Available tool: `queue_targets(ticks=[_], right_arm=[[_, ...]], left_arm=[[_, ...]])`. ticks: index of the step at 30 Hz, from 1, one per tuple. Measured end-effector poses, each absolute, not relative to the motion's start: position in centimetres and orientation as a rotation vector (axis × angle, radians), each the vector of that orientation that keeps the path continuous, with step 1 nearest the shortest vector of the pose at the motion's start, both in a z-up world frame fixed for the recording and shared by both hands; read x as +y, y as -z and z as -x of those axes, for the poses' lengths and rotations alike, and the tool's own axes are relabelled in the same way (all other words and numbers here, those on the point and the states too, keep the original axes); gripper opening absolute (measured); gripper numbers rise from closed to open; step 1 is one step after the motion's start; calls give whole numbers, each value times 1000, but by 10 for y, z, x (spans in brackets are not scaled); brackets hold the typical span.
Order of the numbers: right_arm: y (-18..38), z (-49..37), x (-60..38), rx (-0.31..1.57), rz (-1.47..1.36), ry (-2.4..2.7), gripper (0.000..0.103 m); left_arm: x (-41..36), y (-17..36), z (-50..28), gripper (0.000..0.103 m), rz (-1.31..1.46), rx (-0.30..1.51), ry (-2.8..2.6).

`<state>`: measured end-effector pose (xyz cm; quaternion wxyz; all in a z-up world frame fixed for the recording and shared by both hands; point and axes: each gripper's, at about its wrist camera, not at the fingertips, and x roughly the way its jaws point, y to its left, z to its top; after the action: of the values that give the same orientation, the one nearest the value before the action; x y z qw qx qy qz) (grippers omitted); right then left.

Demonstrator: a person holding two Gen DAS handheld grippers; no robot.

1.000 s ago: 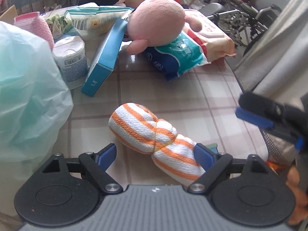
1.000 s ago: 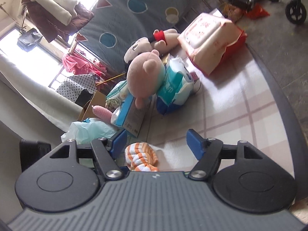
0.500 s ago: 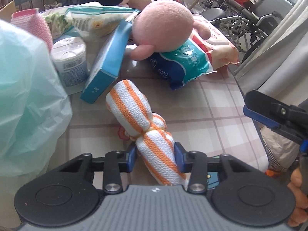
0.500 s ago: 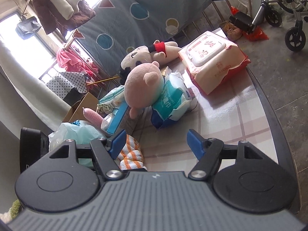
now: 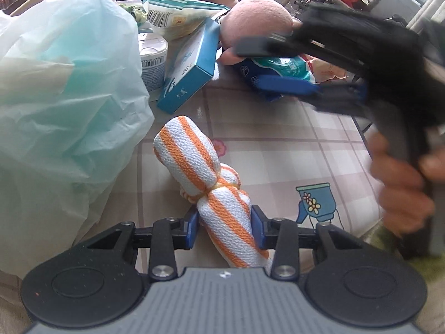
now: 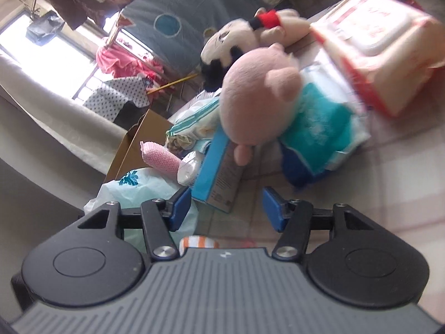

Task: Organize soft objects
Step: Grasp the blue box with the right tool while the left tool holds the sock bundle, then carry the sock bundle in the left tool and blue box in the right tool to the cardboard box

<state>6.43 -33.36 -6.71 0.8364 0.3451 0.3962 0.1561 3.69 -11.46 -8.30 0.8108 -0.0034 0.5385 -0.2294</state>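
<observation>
I grip striped towel roll (image 5: 214,194) in left tongs (image 5: 224,229) | right tongs (image 6: 227,206) apart, empty, facing pink plush (image 6: 256,105) | desk (image 5: 278,144)

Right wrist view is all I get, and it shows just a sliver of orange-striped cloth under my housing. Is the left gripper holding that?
Observer: Yes. The left gripper is shut on the orange-striped towel roll, pinching the near half below its tied waist.
Operator: Where is my right gripper relative to the roll?
Observer: The right gripper hangs open beyond the roll's far end, in front of the pink plush and the teal tissue pack.
Operator: Anything crowding the roll?
Observer: The pale green plastic bag bulges close beside its far end.
</observation>
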Motion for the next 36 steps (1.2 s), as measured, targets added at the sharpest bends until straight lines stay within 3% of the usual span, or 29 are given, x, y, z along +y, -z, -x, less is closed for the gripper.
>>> queue_targets(ticks=[10,13,16,20,32,36], right_arm=[[83,-119,-293,907,-687,-328,56],[86,-124,-288,925,-685,-328,48],[88,-125,-287,939,-690,-325,31],[86,-116,-292,947,-680,-323,20],[50,-21,-340,938,-597,-321,19],[52,9,-352,992,-571,-297,20]], left_arm=[[-115,83,-34,40,3,1142,496],[-113,83,-35,41,7,1143,500],[-112,84,-35,41,7,1139,501],[-113,84,-33,41,-5,1128,501],[-118,86,-30,44,-13,1131,512],[-118,91,-34,54,10,1155,514]])
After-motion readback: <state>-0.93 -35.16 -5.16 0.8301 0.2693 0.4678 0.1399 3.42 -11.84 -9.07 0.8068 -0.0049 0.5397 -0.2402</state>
